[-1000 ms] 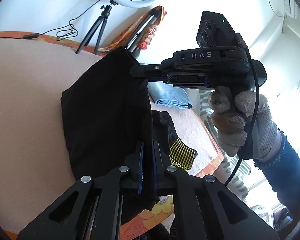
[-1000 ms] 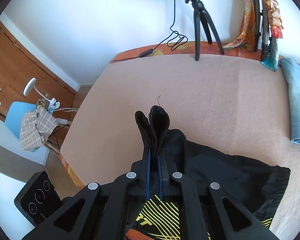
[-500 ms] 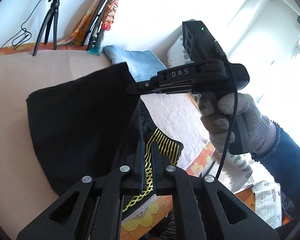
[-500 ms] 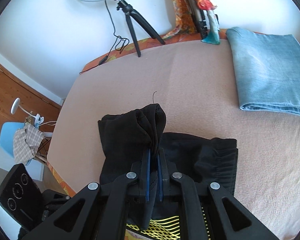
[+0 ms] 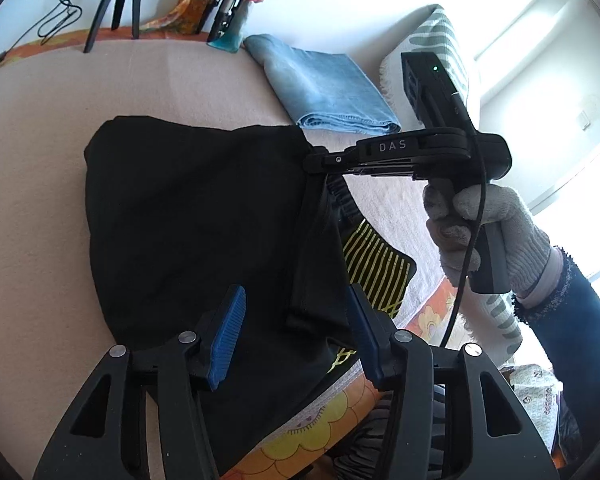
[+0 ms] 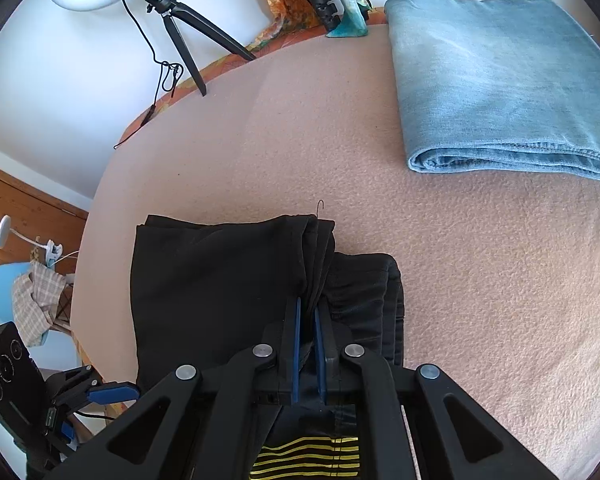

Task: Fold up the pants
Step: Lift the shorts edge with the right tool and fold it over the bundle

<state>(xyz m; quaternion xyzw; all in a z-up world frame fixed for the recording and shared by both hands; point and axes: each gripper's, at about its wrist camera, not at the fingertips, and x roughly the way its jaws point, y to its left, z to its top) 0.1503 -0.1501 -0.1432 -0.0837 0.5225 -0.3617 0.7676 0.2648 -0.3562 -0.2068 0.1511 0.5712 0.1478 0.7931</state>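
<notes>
The black pants (image 5: 188,216) lie folded over on the pink blanket (image 5: 28,208), with a yellow-striped print (image 5: 374,268) showing at the near edge. My left gripper (image 5: 296,332) is open, its blue pads on either side of a hanging black fold, not gripping it. My right gripper (image 6: 307,344) is shut on the pants' hem corner (image 6: 312,264) and holds it over the elastic waistband (image 6: 364,292). The right gripper also shows in the left wrist view (image 5: 316,160), held by a gloved hand (image 5: 484,232).
Folded blue jeans (image 6: 500,80) lie on the blanket at the far right, also in the left wrist view (image 5: 324,88). A ring light on a tripod (image 6: 172,12) stands at the bed's far edge. The bed edge with orange flowered sheet (image 5: 328,420) is near.
My left gripper has opened and let go of the pants. My right gripper carried its corner across and lower, so the black fabric now lies flatter on the blanket.
</notes>
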